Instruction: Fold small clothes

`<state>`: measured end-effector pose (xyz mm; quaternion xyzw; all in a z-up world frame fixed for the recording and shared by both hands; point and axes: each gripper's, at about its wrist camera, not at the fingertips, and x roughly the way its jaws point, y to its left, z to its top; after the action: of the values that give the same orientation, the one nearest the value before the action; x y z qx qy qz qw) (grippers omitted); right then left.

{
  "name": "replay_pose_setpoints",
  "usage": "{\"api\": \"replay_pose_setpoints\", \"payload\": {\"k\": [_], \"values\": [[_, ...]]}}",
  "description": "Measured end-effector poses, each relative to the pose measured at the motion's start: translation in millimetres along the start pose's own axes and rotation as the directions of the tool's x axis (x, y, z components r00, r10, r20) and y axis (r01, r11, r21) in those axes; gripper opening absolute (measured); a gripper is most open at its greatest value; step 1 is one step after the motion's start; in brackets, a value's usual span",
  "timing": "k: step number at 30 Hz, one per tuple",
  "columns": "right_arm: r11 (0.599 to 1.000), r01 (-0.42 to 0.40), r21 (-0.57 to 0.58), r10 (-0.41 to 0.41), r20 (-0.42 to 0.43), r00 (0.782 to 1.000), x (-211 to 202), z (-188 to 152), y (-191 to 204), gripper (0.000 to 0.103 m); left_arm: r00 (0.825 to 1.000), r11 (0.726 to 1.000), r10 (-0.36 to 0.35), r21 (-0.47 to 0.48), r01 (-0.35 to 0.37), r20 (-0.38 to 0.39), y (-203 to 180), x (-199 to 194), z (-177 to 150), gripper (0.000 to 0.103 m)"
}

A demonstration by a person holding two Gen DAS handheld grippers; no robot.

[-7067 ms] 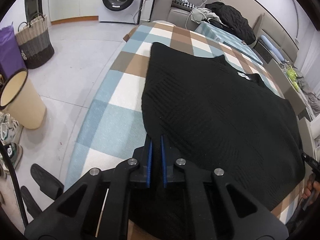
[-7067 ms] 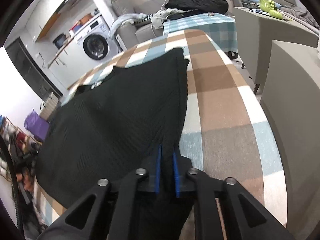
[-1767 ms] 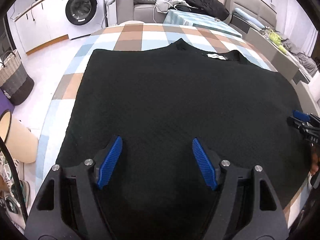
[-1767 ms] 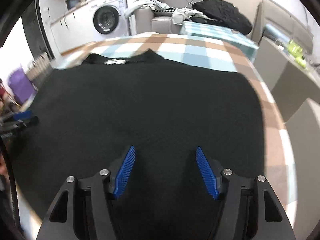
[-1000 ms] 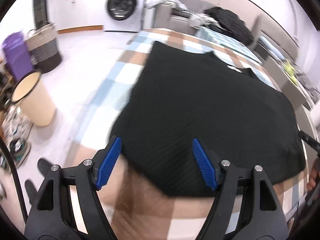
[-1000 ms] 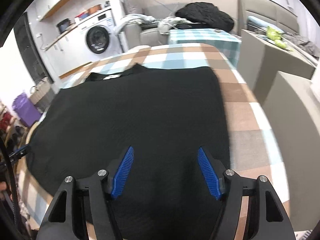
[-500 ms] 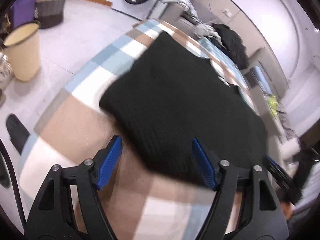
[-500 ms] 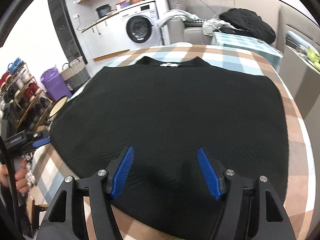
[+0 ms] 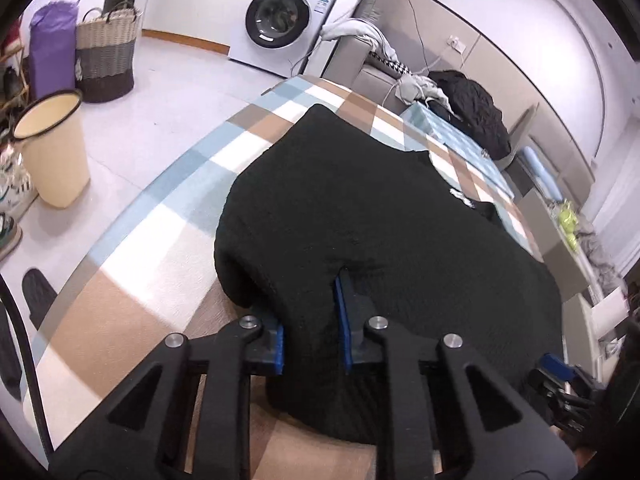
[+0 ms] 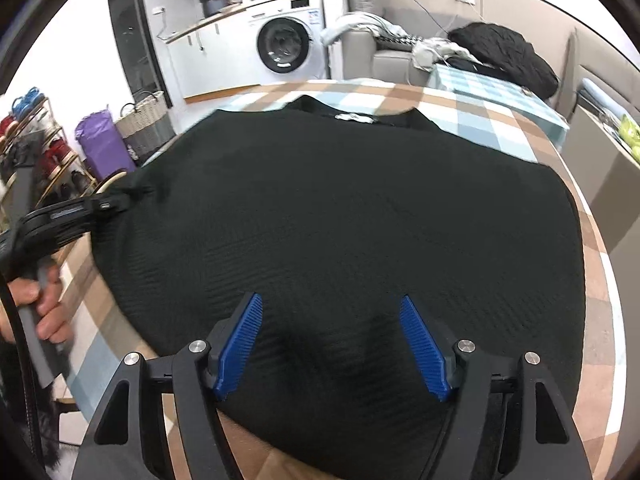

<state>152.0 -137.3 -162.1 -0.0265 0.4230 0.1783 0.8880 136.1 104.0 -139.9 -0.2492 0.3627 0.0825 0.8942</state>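
Observation:
A black knit sweater (image 9: 380,208) lies spread flat on the checked tablecloth (image 9: 160,216), collar at the far side. My left gripper (image 9: 310,320) is at its near left corner; the jaws are closing, and the blue pads press a bunched fold of the hem. In the right wrist view that gripper (image 10: 120,200) pinches the sweater's (image 10: 340,208) left edge, with a hand (image 10: 44,308) around its handle. My right gripper (image 10: 332,340) hovers over the near hem. Its jaws are opening wide, with fabric beneath them but nothing pressed.
A cream bin (image 9: 52,152), a woven basket (image 9: 106,56) and a purple bag stand on the floor to the left. The washing machine (image 9: 280,20) and a sofa with a black jacket (image 9: 472,112) are beyond the table. Grey furniture (image 10: 600,168) stands close on the right.
The left jaws went from wide open to closed on the sweater's near left corner, bunching the fabric. The right gripper swung back over the near hem, its jaws still wide apart.

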Motion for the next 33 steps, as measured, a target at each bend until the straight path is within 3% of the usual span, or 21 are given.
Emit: {"api": "replay_pose_setpoints", "payload": {"k": [4, 7, 11, 14, 16, 17, 18, 20, 22, 23, 24, 25, 26, 27, 30, 33], "values": [[1.000, 0.009, 0.020, -0.008, -0.036, 0.999, 5.2, -6.7, -10.3, 0.074, 1.000, 1.000, 0.014, -0.018, -0.014, -0.001, 6.1, -10.6, -4.9, 0.016], [1.000, 0.003, 0.026, -0.003, -0.029, 1.000, 2.4, -7.0, -12.4, 0.075, 0.999, 0.999, 0.027, 0.033, -0.028, 0.037, 0.1, -18.4, -5.0, 0.016], [0.998, -0.002, 0.060, 0.002, -0.009, 1.000, -8.8, -6.9, -20.3, 0.075, 0.990, 0.976, 0.026, 0.210, -0.055, 0.139, -46.6, -39.2, 0.8, 0.016], [0.995, 0.017, 0.097, -0.018, 0.015, 1.000, -23.4, -7.3, -31.0, 0.075, 0.983, 0.926, -0.056, 0.378, -0.015, 0.174, -105.2, -43.7, 2.2, 0.016], [0.990, 0.049, 0.131, -0.054, 0.033, 0.998, -35.6, -9.5, -43.3, 0.075, 0.977, 0.854, -0.158, 0.517, 0.062, 0.144, -153.2, -45.0, -9.3, 0.016], [0.987, 0.062, 0.146, -0.068, 0.038, 0.997, -39.6, -10.3, -48.4, 0.075, 0.971, 0.797, -0.218, 0.592, 0.118, 0.099, -177.8, -44.7, -20.4, 0.016], [0.983, 0.082, 0.167, -0.091, 0.042, 0.995, -45.2, -12.2, -56.2, 0.075, 0.962, 0.735, -0.270, 0.654, 0.181, 0.037, -199.3, -42.2, -33.5, 0.016], [0.971, 0.119, 0.206, -0.131, 0.046, 0.990, -55.1, -17.2, -71.8, 0.075, 0.947, 0.647, -0.309, 0.709, 0.281, -0.094, -227.1, -35.7, -60.2, 0.018], [0.956, 0.156, 0.248, -0.172, 0.045, 0.984, -65.2, -24.0, -86.6, 0.075, 0.902, 0.568, -0.325, 0.705, 0.425, -0.283, -241.6, -25.1, -91.0, 0.024], [0.949, 0.171, 0.264, -0.188, 0.040, 0.981, -67.6, -26.4, -93.3, 0.075, 0.877, 0.547, -0.342, 0.688, 0.477, -0.337, -241.9, -23.5, -99.7, 0.030], [0.942, 0.187, 0.280, -0.205, 0.034, 0.978, -70.2, -28.9, -99.9, 0.075, 0.832, 0.525, -0.387, 0.647, 0.553, -0.398, -236.2, -24.2, -107.2, 0.037], [0.932, 0.204, 0.298, -0.222, 0.028, 0.975, -73.0, -31.5, -106.1, 0.075, 0.813, 0.521, -0.410, 0.626, 0.581, -0.413, -231.2, -24.4, -108.2, 0.044], [0.925, 0.211, 0.316, -0.230, 0.024, 0.973, -76.0, -33.9, -112.0, 0.075, 0.806, 0.525, -0.422, 0.614, 0.590, -0.414, -224.7, -25.8, -108.4, 0.061], [0.922, 0.208, 0.328, -0.228, 0.025, 0.973, -79.0, -35.6, -116.4, 0.075, 0.811, 0.537, -0.426, 0.609, 0.584, -0.401, -217.6, -26.8, -106.5, 0.072], [0.918, 0.164, 0.362, -0.191, 0.041, 0.981, -85.6, -36.9, -125.4, 0.075, 0.841, 0.601, -0.408, 0.589, 0.540, -0.354, -190.6, -25.5, -94.3, 0.073], [0.917, 0.079, 0.391, -0.119, 0.079, 0.990, -85.5, -31.2, -127.6, 0.075, 0.896, 0.703, -0.329, 0.556, 0.443, -0.298, -158.7, -17.7, -78.3, 0.073]]}}
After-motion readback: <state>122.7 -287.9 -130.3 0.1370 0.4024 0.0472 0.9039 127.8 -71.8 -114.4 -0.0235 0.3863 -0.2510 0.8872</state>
